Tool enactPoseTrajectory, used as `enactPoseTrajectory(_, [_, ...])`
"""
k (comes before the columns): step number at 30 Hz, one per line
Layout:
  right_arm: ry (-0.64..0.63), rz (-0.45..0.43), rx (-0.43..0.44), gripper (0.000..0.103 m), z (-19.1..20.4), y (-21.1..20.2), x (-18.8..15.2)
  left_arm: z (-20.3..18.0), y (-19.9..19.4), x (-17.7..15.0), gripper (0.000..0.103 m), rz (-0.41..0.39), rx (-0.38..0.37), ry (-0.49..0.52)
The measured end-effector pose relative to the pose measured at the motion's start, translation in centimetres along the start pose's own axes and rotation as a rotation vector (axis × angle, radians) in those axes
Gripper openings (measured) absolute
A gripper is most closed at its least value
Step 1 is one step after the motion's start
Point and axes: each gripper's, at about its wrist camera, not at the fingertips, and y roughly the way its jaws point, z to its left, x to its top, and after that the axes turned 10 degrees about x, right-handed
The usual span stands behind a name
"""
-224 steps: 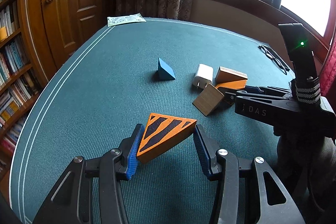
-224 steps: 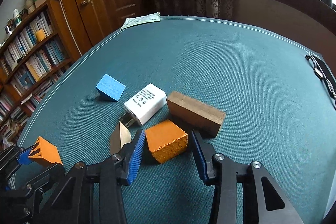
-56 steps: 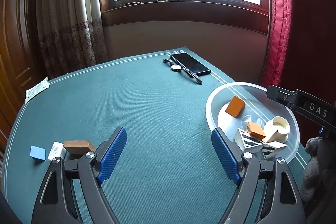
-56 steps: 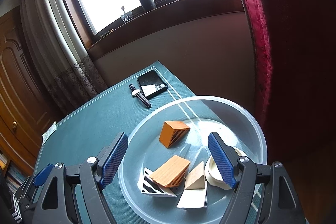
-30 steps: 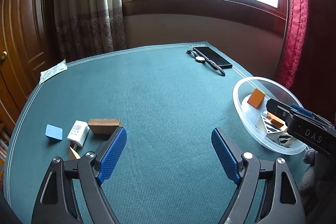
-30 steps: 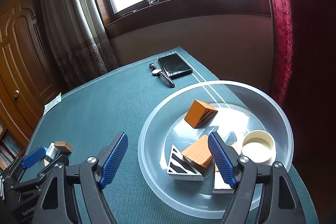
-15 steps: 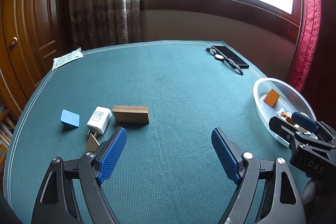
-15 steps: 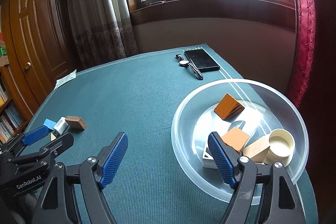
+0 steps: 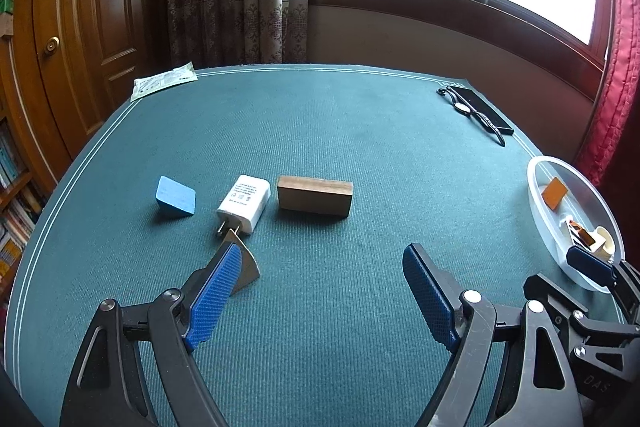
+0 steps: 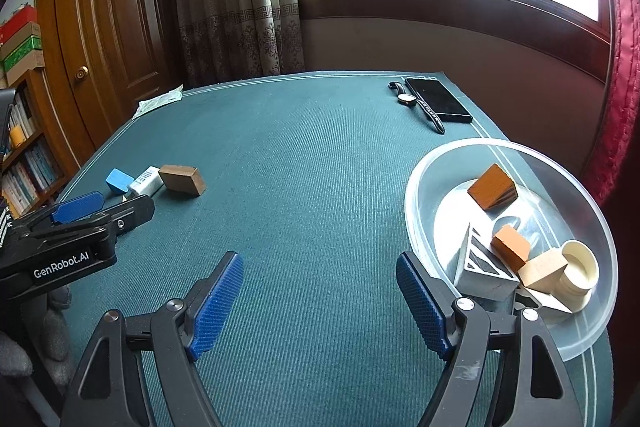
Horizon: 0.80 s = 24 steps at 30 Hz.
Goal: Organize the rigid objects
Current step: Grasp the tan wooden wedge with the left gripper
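A ribbed, matt teal cloth covers the worktop point(image 9: 360, 131). On it lie a brown rectangular wooden block point(image 9: 315, 195) with visible grain, a smooth white plastic charger point(image 9: 244, 203) and a matt blue painted wedge point(image 9: 175, 195). A clear glossy plastic bowl point(image 10: 416, 187) holds an orange painted wooden wedge point(image 10: 492, 187) and a pale bare-wood block point(image 10: 543, 270). Both grippers' jaws carry blue cross-hatched rubbery pads point(image 10: 218, 293) on matt black plastic frames.
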Motion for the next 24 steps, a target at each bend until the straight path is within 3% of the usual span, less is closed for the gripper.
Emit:
enactPoseTrajectory(11, [-0.037,0.026,-0.038,0.082,1.0,0.5,-0.4,2.0,1.2,-0.2,0.084,0.024,0.041,-0.034])
enactPoseTrajectory(24, [-0.045,0.043,-0.01,0.082,1.7,0.7,-0.8,4.9,3.6,0.2,0.084,0.071,0.071,-0.082])
